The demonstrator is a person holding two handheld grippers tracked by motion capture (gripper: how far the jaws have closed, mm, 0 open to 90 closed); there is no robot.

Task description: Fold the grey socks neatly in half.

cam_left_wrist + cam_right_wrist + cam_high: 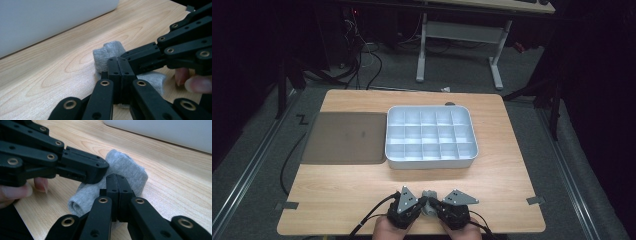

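Note:
A small grey rolled sock [429, 194] lies on the wooden table [362, 185] near its front edge, between my two grippers. My left gripper [424, 201] comes at it from the left and my right gripper [435, 202] from the right, tips almost meeting. In the left gripper view, the left gripper [120, 60] has its jaws pressed together on the sock's [106, 53] fabric, with the right gripper [128, 56] close beside it. In the right gripper view, the right gripper [117, 177] is shut on the sock's [130, 167] middle, and the left gripper [101, 170] pinches its top.
A pale grey tray [431, 164] divided into several compartments stands in the table's middle, its wall close behind the sock [50, 20] [162, 130]. A flat brown mat [344, 137] lies to its left. Fingers of the person's hands hold the grippers at the table's front edge.

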